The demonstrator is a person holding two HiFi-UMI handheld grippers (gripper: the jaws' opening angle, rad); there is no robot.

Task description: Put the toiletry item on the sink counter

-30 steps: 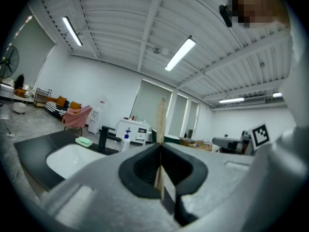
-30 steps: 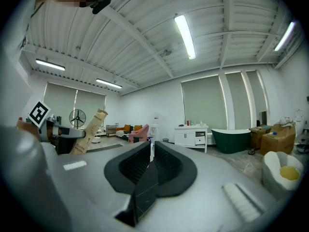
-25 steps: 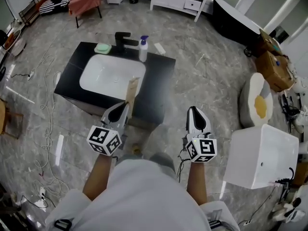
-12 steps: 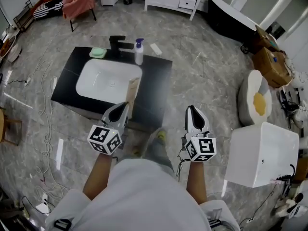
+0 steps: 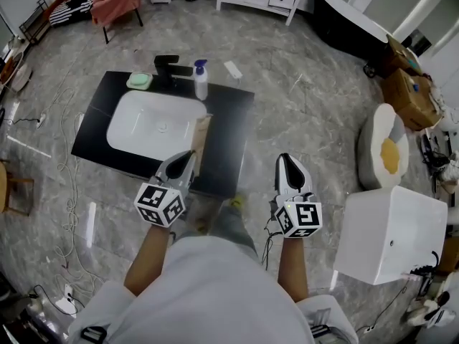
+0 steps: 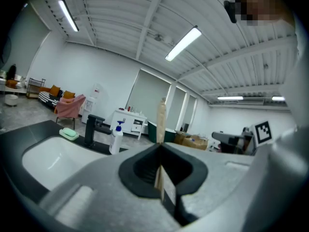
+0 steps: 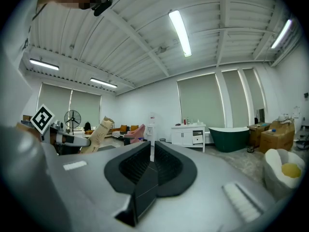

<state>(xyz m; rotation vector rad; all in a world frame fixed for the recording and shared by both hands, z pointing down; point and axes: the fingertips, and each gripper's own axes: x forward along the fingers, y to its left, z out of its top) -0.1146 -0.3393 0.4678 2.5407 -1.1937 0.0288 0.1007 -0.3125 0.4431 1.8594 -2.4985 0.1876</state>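
In the head view my left gripper (image 5: 188, 156) is shut on a flat tan paper packet (image 5: 200, 135), the toiletry item. The packet sticks up and forward over the near edge of the black sink counter (image 5: 229, 131). The left gripper view has the packet (image 6: 161, 114) standing upright from the closed jaws of the left gripper (image 6: 160, 146). Beyond it are the white basin (image 6: 43, 158), black faucet (image 6: 91, 129) and pump bottle (image 6: 116, 139). My right gripper (image 5: 285, 159) hangs shut and empty off the counter's right side, over the floor. In the right gripper view, the packet (image 7: 99, 135) appears at the left of that gripper (image 7: 151, 146).
A green soap (image 5: 140, 81), the faucet (image 5: 166, 67) and the pump bottle (image 5: 201, 81) line the counter's far edge. A white box (image 5: 391, 235) and an egg-shaped cushion (image 5: 384, 153) stand at the right. Cables (image 5: 68, 192) trail on the floor at the left.
The counter has slid slightly left and nearer in the head view as the person steps in. The left gripper keeps its hold on the packet; the right gripper has barely moved.
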